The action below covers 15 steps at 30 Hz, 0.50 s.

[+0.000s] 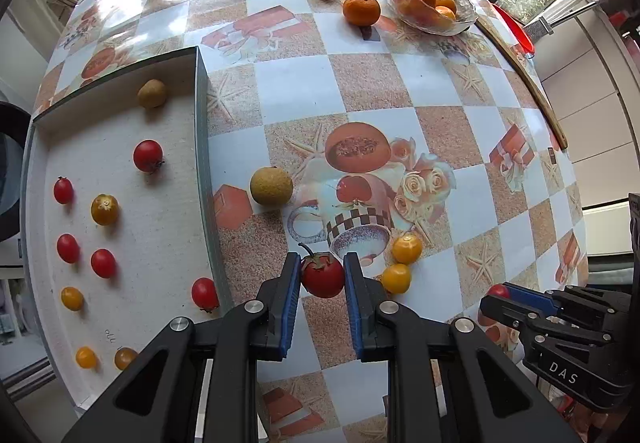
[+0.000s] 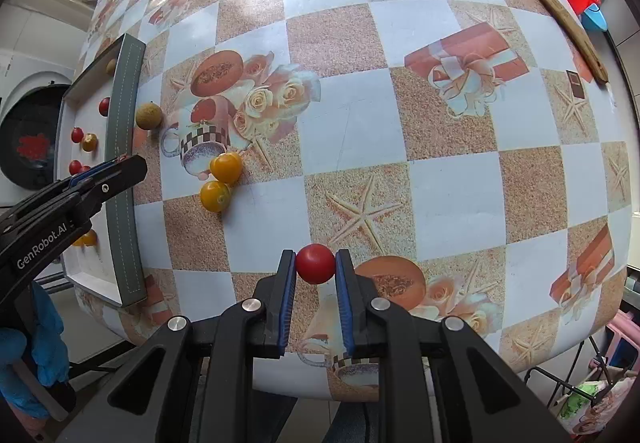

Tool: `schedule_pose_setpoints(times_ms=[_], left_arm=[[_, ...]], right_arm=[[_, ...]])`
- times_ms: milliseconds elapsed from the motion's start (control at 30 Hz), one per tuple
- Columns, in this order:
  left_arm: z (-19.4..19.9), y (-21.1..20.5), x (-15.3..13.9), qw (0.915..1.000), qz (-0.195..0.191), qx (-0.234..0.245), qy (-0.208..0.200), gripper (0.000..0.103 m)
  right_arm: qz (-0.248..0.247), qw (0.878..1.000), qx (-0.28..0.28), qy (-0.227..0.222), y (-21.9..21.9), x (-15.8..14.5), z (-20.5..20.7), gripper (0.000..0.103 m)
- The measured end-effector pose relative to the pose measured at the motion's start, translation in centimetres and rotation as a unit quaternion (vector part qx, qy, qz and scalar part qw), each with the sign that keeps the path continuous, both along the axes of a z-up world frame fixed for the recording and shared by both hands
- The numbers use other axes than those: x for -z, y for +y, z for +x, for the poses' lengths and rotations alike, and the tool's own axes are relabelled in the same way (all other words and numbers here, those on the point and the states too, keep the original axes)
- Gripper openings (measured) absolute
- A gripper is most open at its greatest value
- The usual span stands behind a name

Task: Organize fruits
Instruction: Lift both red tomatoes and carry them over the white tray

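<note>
My left gripper (image 1: 322,275) is clamped across a stemmed red tomato (image 1: 322,277), my right gripper (image 2: 315,263) across a smooth red tomato (image 2: 315,263), each between my fingertips. I judge them light, slick, easily bruised: gentle squeeze across the middle. The tray (image 1: 202,131) sits to my left.

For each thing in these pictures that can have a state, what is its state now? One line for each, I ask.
left hand-held gripper: shut on a red cherry tomato with stem.
right hand-held gripper: shut on a stemless red cherry tomato.
tray: holds red and yellow tomatoes and one longan.
glass bowl: holds oranges.
two yellow tomatoes: loose on the table, touching.
longan: loose, beside the tray.
</note>
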<state>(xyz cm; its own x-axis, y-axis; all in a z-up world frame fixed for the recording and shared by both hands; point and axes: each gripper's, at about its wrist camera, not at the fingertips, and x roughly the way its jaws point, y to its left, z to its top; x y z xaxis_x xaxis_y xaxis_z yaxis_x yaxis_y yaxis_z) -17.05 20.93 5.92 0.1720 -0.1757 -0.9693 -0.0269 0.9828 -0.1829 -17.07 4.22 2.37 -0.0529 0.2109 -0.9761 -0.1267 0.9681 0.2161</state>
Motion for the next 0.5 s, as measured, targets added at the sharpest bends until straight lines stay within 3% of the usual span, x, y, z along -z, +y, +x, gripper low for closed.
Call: schedule_pose_setpoints(times_ms=[500], left_arm=[[-1.2, 2.2, -1.6, 0.9994, -0.006, -0.03, -0.018, 0.023]], right_arm=[[0.005, 0.999, -0.026, -0.021, 0.9, -2.8, 1.1, 0.022]])
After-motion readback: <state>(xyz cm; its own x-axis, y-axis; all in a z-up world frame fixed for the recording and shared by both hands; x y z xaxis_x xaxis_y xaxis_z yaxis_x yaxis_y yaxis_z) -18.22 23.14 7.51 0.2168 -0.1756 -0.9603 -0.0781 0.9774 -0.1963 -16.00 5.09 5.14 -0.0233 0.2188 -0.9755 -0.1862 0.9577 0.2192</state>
